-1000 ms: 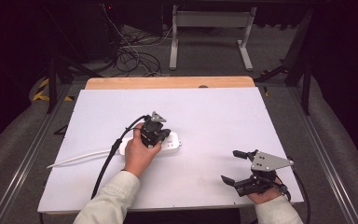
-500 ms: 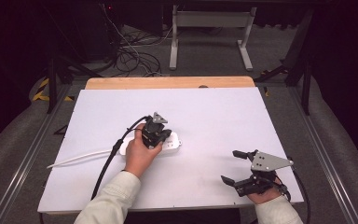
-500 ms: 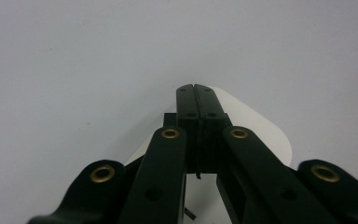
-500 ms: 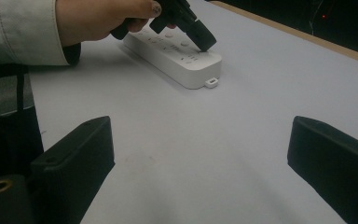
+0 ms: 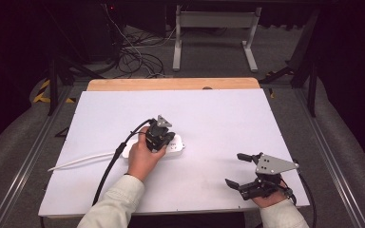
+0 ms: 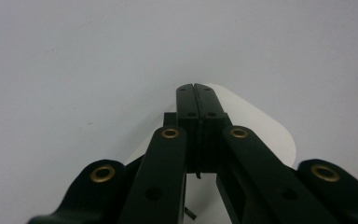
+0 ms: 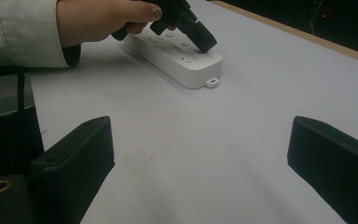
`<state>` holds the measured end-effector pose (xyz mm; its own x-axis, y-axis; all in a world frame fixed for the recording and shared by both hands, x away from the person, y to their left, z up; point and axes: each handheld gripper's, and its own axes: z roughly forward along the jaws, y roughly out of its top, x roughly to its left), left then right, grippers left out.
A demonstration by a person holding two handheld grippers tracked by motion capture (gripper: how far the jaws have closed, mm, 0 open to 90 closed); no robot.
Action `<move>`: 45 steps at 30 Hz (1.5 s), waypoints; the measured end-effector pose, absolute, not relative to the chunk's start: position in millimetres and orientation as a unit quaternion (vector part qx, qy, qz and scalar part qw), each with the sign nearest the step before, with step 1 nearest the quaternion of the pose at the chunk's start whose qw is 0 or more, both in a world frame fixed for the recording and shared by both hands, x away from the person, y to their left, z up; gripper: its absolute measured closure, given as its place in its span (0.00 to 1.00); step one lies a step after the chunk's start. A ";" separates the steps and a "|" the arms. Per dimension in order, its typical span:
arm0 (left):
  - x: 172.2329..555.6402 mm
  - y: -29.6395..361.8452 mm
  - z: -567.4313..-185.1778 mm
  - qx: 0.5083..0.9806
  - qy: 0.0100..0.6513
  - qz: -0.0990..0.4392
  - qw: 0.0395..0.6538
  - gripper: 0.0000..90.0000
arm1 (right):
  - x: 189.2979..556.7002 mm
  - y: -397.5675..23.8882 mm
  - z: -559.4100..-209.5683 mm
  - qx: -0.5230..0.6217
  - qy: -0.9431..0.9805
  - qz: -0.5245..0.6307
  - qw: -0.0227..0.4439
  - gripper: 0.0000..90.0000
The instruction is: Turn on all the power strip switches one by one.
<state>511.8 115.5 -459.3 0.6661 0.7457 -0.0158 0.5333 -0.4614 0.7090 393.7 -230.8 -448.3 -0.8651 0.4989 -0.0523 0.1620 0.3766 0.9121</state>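
The closed left hand-held gripper [image 5: 164, 137] is pressed on the power strip [image 5: 177, 145] lying mid-bench, a button probably being pushed, while the spread right hand-held gripper [image 5: 238, 169] is kept aside.

power strip [image 5: 175, 144]: white, with a white cord [image 5: 83, 160];
left gripper [image 5: 160, 135]: black, brass-coloured rivets, grey top plate;
right gripper [image 5: 241, 170]: black, grey three-cornered plate;
surface [image 5: 218, 118]: white sheet, light wood far edge;
sleeve [image 5: 114, 204]: pale cream;
floor tape [image 5: 43, 91]: yellow and black stripes
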 end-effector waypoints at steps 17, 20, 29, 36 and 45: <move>511.6 114.1 -460.0 0.845 0.377 0.154 0.347 1.00 | 393.6 -230.0 -448.5 0.202 0.815 0.519 0.161 0.08; 510.2 110.5 -459.4 0.851 0.368 0.168 0.334 1.00 | 393.5 -229.9 -448.5 0.202 0.815 0.519 0.162 0.08; 509.7 119.7 -454.3 0.843 0.383 0.138 0.353 1.00 | 394.5 -231.1 -449.0 0.205 0.814 0.518 0.162 0.08; 488.4 131.1 -423.5 0.827 0.349 0.116 0.425 0.76 | 395.2 -231.3 -449.1 0.208 0.813 0.519 0.164 0.08; 448.1 165.8 -386.5 0.807 0.317 0.146 0.476 0.62 | 394.7 -230.5 -448.9 0.209 0.814 0.517 0.165 0.08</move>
<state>448.1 165.8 -386.5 0.7561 0.6511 -0.0662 0.3732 -0.3458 0.8609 394.7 -230.5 -448.9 -0.8588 0.5096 -0.0524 0.1694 0.3791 0.9097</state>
